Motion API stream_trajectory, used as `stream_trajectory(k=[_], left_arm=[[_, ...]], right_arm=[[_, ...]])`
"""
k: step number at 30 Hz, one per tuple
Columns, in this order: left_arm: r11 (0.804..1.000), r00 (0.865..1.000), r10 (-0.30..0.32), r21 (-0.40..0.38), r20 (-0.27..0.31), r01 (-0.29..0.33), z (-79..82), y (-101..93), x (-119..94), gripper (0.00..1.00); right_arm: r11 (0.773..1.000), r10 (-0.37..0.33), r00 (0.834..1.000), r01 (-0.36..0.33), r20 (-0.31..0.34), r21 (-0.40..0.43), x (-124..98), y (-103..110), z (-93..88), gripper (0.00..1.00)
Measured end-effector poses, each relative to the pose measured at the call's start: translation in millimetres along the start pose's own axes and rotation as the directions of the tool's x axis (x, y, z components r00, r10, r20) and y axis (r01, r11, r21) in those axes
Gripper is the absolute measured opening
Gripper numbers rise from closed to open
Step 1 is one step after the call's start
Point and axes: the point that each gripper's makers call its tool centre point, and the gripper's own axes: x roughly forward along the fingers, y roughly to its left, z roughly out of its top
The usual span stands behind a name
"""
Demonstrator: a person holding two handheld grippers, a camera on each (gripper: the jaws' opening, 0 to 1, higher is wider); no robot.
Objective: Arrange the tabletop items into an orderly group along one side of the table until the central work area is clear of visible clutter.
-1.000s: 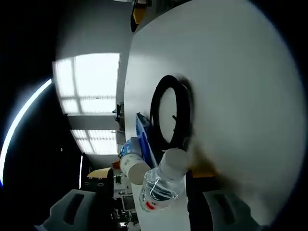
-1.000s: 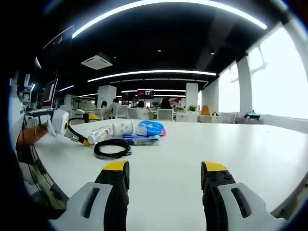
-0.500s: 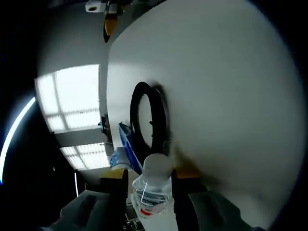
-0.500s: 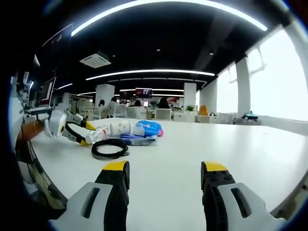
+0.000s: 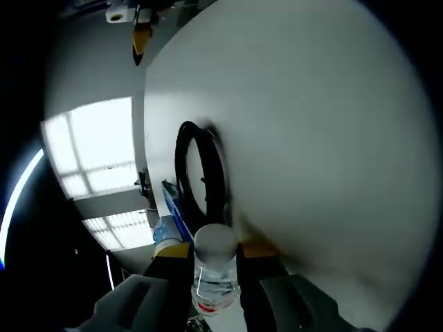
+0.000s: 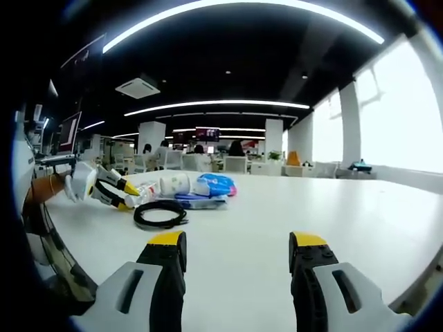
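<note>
jaws now tight around water bottle [image 5: 215,271]

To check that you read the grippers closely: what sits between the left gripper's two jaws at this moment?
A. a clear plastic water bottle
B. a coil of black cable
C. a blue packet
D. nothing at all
A. In the left gripper view the jaws of the left gripper press both sides of the water bottle; the black cable and blue packet lie beyond it on the table.

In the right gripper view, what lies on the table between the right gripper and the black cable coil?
Nothing: in the right gripper view, bare white table runs from the open right gripper to the black cable coil.
</note>
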Motion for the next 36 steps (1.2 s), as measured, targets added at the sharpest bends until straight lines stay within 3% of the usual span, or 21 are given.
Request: stream_trajectory(k=[22, 36], left_arm=[[0.995, 0.997, 0.082, -0.063, 0.007, -0.081, 1.6, 3.7, 0, 0.21], [0.975, 0.987, 0.158, -0.160, 0.009, -0.155, -1.2, 11.4, -2, 0.21]], right_arm=[[0.999, 0.044, 0.998, -0.044, 0.039, 0.018, 7, 13, 9.7, 0.56], [0.998, 0.045, 0.998, -0.047, 0.047, 0.029, 6, 15, 10.7, 0.56]])
